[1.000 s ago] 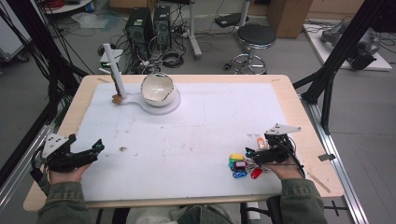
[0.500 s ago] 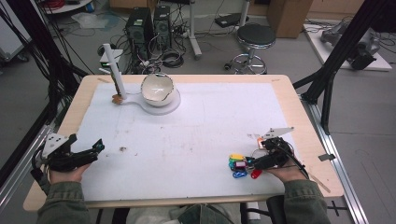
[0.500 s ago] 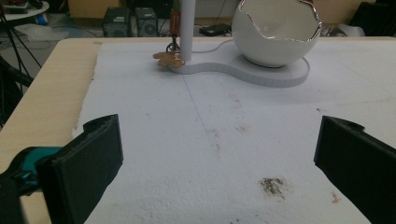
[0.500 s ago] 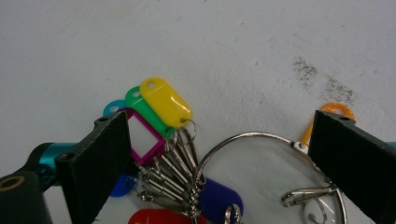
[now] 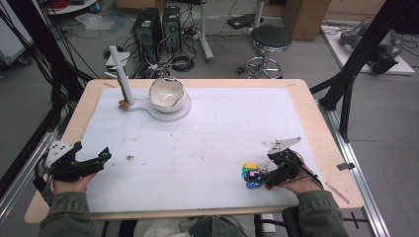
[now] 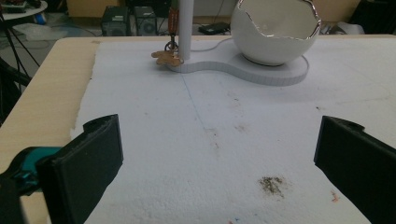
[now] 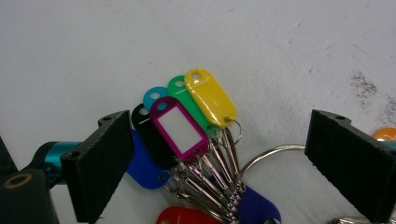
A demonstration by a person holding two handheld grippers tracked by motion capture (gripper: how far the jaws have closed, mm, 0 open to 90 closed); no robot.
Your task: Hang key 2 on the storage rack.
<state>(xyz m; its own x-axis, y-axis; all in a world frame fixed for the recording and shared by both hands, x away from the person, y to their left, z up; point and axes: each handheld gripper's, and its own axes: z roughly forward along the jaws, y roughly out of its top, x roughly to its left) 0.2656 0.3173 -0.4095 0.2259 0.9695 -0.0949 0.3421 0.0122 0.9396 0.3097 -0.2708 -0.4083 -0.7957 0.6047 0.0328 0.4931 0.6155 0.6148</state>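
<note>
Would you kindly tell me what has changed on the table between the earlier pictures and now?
The right tongs have just been closing over the bunch of coloured key tags, which lies between the jaws; the pads do not press on it yet. The right hand edged slightly towards the bunch. The left tongs stayed open and in place; the white bowl on its stand did not move.

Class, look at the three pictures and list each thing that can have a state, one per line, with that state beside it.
Left gripper: open, nothing between the jaws.
Right gripper: open, jaws just closing in, key tags between them, pads not touching.
Key tags: fanned out flat on the table, joined on a metal ring.
White bowl: upright on its stand, rim broken, looks empty.
</note>
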